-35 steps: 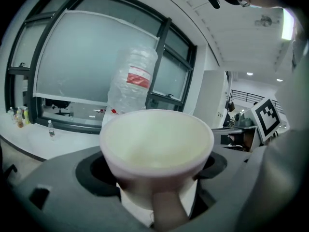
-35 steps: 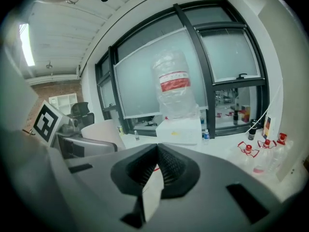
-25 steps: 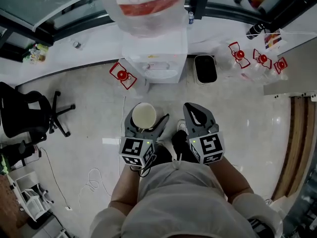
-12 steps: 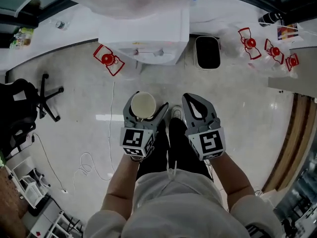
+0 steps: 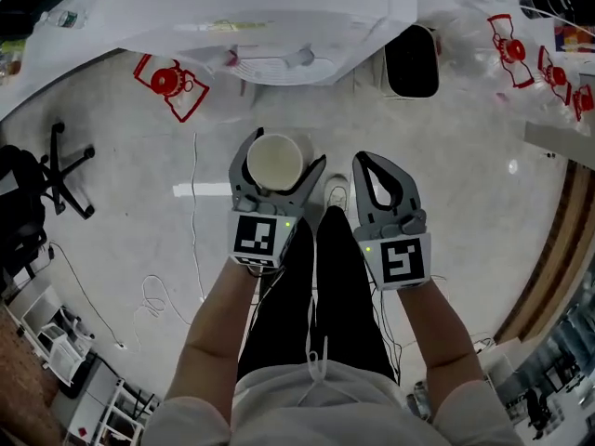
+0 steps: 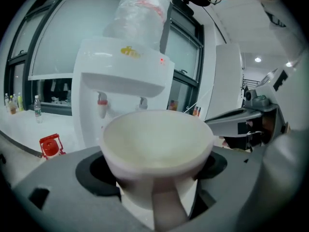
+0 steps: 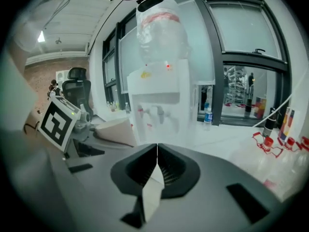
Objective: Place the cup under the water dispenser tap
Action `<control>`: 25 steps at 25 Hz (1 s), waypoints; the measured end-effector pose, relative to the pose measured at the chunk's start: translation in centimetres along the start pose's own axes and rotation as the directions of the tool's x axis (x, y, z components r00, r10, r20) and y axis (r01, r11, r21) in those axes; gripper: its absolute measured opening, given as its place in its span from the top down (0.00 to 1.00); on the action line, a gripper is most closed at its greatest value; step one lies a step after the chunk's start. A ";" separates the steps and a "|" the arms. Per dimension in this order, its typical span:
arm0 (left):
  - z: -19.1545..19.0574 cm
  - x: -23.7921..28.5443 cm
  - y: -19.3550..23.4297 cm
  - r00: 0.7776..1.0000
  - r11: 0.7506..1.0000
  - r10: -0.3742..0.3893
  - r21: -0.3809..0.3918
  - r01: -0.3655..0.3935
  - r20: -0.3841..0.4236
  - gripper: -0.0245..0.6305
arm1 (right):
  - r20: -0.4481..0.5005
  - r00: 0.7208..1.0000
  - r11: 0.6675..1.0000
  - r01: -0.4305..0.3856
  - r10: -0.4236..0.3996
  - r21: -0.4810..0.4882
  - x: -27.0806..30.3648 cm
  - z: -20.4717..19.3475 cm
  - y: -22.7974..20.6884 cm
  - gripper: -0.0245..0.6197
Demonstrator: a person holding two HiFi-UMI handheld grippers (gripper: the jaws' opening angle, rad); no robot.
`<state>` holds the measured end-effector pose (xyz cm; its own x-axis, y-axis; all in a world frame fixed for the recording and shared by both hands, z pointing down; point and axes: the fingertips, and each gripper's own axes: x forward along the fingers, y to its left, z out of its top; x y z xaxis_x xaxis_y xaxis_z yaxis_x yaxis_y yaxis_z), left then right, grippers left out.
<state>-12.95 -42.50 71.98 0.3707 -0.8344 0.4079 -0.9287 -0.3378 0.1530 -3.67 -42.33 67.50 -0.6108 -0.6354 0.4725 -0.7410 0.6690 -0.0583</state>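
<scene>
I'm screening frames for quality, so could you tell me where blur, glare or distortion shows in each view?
Head view: the dispenser at the top is washed out, and the floor carries a glare streak. Left gripper view: fisheye bending, dark corners, the near cup soft. Right gripper view: same fisheye; the dispenser looks hazy.

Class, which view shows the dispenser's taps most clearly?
The left gripper view: both taps show front-on, just beyond the held cup. The right gripper view shows them smaller and hazier; the head view sees only their tops.
</scene>
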 end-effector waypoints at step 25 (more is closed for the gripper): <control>-4.9 17.0 7.9 0.987 0.973 0.149 0.168 -0.158 0.060 0.25 | -0.049 0.998 0.998 0.036 -0.033 0.060 7.6 -7.5 -3.7 0.92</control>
<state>-13.99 -57.21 84.54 0.2276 -0.9000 0.3717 -0.9604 -0.2704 -0.0665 -3.47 -46.72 77.86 -0.5714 -0.6377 0.5166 -0.7781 0.6210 -0.0941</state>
